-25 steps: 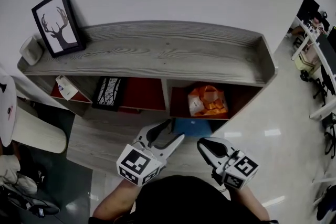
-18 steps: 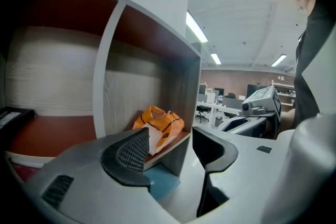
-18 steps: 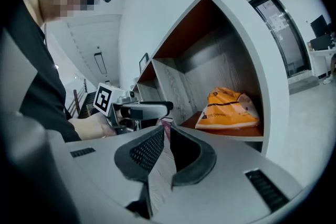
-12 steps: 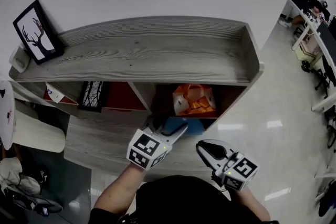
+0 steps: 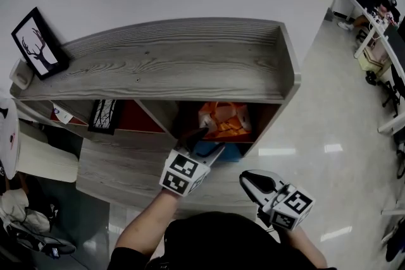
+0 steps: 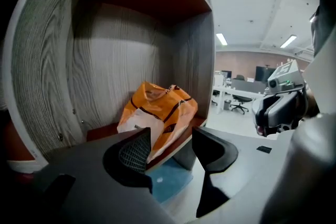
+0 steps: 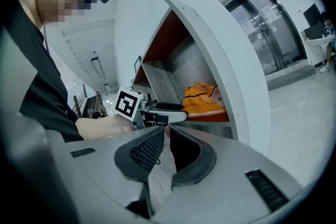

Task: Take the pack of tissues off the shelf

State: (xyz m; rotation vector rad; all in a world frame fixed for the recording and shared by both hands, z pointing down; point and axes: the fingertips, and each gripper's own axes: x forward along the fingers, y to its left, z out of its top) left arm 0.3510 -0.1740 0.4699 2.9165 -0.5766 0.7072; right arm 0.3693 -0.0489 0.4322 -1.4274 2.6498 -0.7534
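Observation:
The orange and white pack of tissues (image 5: 223, 120) lies in the right-hand compartment of the grey wooden shelf (image 5: 171, 60), on its red floor. My left gripper (image 5: 204, 141) is at the mouth of that compartment with its jaws open wide. In the left gripper view the pack (image 6: 157, 115) sits just beyond the open left gripper (image 6: 170, 147), its near corner behind the left fingertip, and no pad presses on it. My right gripper (image 5: 245, 179) hangs lower right, in front of the shelf, shut and empty. The right gripper view shows the pack (image 7: 202, 99) past the shut right gripper (image 7: 167, 147).
A deer picture (image 5: 35, 44) leans on the shelf top at the far left. A dark patterned frame (image 5: 102, 116) and a white card (image 5: 61, 114) stand in the left compartments. A blue item (image 5: 218, 152) lies on the level below the pack. Office desks stand at the right.
My left gripper has moved forward and up to the compartment's mouth and its jaws have spread wider. The right gripper has hardly moved. The head view has swung to the right.

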